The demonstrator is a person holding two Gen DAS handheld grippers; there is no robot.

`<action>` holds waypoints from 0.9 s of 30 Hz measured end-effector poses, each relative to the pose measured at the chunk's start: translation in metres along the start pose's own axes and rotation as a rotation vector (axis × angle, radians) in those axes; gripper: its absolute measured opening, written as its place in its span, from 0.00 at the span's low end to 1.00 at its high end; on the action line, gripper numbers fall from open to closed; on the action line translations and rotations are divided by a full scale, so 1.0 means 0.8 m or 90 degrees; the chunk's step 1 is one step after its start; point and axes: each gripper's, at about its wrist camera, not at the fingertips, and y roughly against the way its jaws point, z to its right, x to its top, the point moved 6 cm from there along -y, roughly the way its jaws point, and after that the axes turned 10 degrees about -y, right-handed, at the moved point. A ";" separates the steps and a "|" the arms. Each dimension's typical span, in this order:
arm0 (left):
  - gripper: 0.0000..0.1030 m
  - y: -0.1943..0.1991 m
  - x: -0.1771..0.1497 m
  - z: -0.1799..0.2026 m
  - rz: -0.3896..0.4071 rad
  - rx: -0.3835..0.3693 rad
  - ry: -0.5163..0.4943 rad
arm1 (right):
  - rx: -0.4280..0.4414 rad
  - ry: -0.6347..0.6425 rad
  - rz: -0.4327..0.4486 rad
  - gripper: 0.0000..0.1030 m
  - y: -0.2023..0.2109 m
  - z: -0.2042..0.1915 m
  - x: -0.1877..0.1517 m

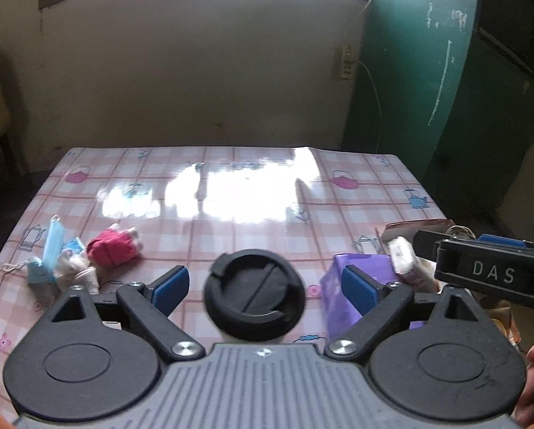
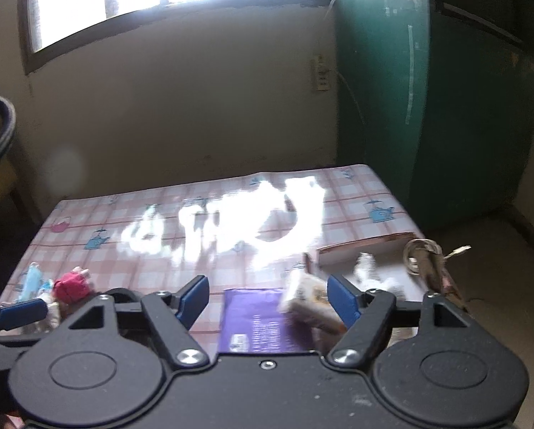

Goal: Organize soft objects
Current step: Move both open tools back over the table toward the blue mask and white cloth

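Observation:
In the left wrist view my left gripper stands open, its blue pads wide apart. A black round cup lid sits between them with a gap on each side. To the left lies a heap of soft things: a red plush, a blue face mask and a small white plush. My right gripper is open over a purple packet. A blurred pale packet lies beside its right pad, and nothing presses it from the other side.
The table wears a glossy pink checked cloth with strong window glare. A shallow cardboard box with white bits stands at the right edge, a cord bundle beside it. A green cabinet stands at the back right.

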 end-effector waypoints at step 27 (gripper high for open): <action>0.92 0.027 -0.071 -0.173 -0.020 0.092 0.110 | 0.125 0.112 -0.041 0.87 -0.025 -0.194 -0.069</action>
